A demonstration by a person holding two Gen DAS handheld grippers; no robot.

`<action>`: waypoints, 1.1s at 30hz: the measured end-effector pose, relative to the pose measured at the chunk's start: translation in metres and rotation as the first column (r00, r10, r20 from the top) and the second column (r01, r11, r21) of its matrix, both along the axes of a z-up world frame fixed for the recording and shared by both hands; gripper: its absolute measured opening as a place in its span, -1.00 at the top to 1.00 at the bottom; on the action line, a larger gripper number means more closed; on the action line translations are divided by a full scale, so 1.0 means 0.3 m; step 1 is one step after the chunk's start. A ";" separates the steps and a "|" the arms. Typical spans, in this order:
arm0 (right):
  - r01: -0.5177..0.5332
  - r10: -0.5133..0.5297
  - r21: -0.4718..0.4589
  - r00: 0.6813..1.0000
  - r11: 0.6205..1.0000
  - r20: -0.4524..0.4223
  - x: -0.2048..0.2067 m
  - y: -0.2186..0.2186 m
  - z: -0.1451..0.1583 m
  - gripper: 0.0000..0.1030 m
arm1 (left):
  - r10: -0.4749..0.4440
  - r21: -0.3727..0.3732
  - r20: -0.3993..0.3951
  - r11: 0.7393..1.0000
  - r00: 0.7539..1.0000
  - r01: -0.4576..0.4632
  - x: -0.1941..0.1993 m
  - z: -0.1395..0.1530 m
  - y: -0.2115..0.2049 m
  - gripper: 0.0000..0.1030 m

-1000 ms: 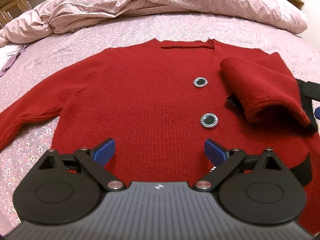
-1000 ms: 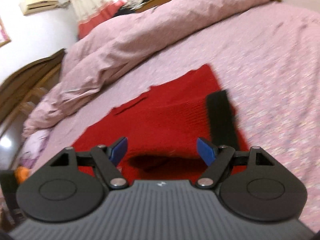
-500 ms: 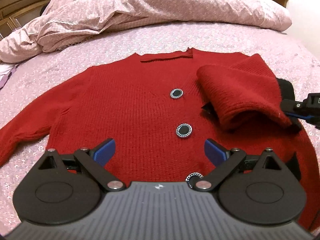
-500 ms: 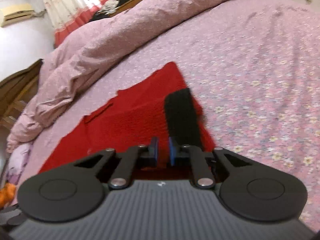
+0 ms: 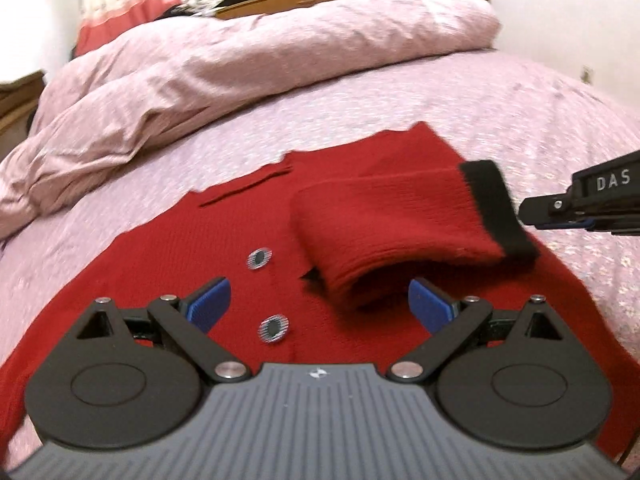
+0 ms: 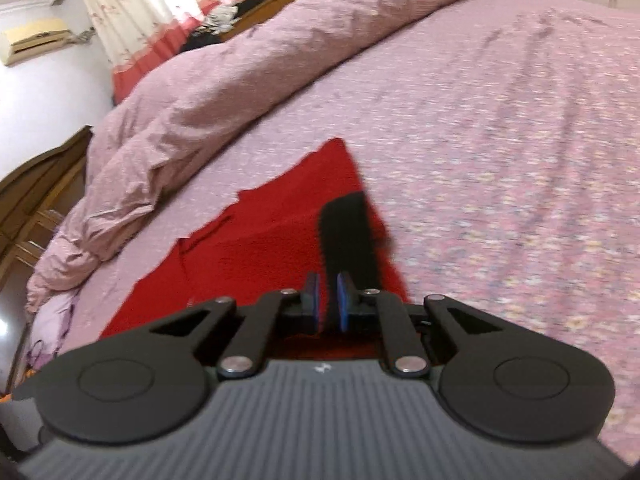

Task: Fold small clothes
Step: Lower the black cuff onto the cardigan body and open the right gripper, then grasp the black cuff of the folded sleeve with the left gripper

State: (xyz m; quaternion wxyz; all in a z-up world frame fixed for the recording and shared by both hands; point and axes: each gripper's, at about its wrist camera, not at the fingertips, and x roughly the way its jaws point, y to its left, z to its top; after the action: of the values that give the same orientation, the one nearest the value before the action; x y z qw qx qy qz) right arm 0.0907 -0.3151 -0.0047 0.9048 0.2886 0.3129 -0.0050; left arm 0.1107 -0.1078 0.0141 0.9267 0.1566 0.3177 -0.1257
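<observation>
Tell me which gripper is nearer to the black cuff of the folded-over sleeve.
Right. The right gripper is at the black cuff, its pads nearly shut at the cuff's edge. The left gripper hangs open over the cardigan front near the buttons, clear of the cuff.

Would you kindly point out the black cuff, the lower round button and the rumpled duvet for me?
black cuff (image 5: 496,208): left wrist view, middle of the black band ending the folded sleeve.
lower round button (image 5: 274,328): left wrist view, its dark centre.
rumpled duvet (image 6: 224,92): right wrist view, the creased pink bulk.
</observation>
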 end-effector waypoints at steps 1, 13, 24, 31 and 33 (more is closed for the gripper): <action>0.003 -0.003 -0.002 1.000 1.000 -0.007 -0.004 -0.006 -0.003 0.73 | -0.019 0.009 0.006 1.000 1.000 0.019 -0.003 -0.004 -0.020 -0.91; 0.037 -0.035 0.029 0.998 0.999 -0.060 -0.060 -0.077 -0.048 -0.38 | -0.194 0.183 0.085 0.967 0.977 0.176 -0.027 -0.053 -0.225 -0.91; 0.036 -0.032 0.120 0.999 0.992 -0.037 -0.074 -0.118 -0.088 -0.50 | -0.309 0.319 0.075 0.908 0.948 0.271 0.012 -0.147 -0.300 -0.89; 0.043 -0.037 0.132 0.998 0.990 -0.046 -0.073 -0.126 -0.095 -0.50 | -0.324 0.319 0.089 0.905 0.942 0.281 0.032 -0.156 -0.314 -0.08; 0.044 -0.038 0.132 0.998 0.990 -0.048 -0.075 -0.130 -0.096 -0.50 | -0.299 0.258 0.088 0.928 0.950 0.269 0.042 -0.129 -0.295 0.31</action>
State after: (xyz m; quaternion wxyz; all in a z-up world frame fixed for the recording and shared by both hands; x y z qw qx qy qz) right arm 0.0682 -0.3542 -0.0336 0.8759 0.3545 0.3271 -0.0092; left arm 0.1232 -0.1962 -0.0247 0.8907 0.3207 0.2455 -0.2087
